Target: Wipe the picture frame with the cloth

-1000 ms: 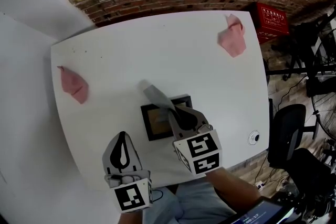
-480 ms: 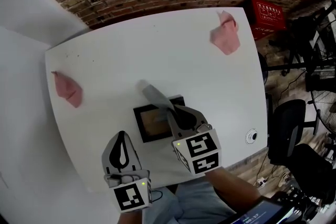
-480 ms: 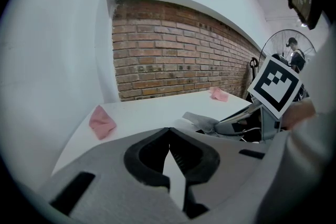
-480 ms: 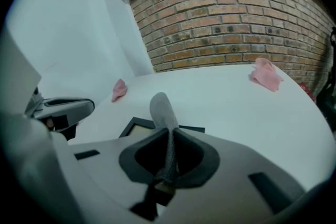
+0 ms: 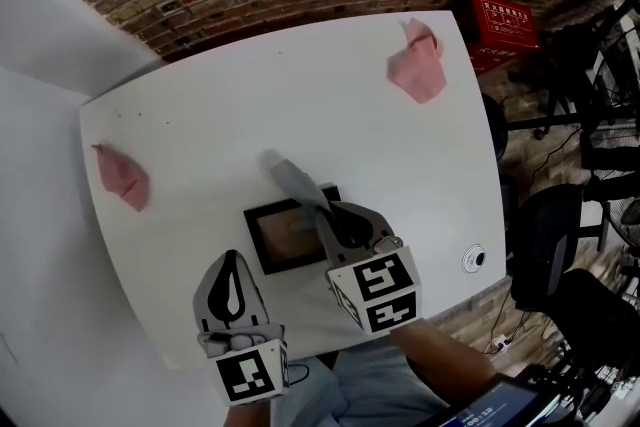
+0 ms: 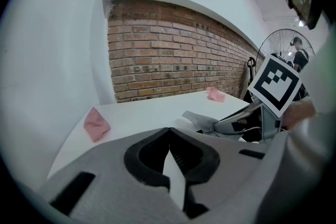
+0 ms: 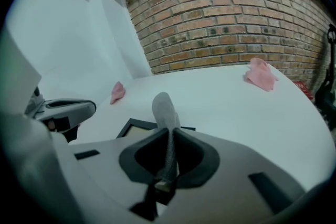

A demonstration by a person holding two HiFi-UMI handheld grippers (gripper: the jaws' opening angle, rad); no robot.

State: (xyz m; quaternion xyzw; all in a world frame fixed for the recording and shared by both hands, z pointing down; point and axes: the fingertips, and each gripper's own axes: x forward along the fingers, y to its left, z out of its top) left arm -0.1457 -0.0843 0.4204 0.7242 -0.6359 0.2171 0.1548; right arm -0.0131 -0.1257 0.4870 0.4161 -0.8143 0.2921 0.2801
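A small dark picture frame (image 5: 283, 237) lies flat on the white table (image 5: 300, 95), near its front edge. My right gripper (image 5: 322, 211) is over the frame's right part, shut on a grey cloth (image 5: 293, 181). The cloth's free end sticks out past the frame's far edge. In the right gripper view the cloth (image 7: 166, 110) rises from between the shut jaws, with the frame (image 7: 135, 127) just beyond. My left gripper (image 5: 233, 257) hovers at the table's front edge, left of the frame. It is shut with nothing in it.
Two pink cloths lie on the table, one at the left edge (image 5: 120, 177) and one at the far right corner (image 5: 417, 65). A small round fitting (image 5: 474, 260) sits near the table's right edge. A red crate (image 5: 505, 27) and an office chair (image 5: 545, 245) stand beyond it.
The head view has swung, so the table and frame sit a little further left in the picture. Both grippers keep their pose, and the grey cloth stays in the right one.
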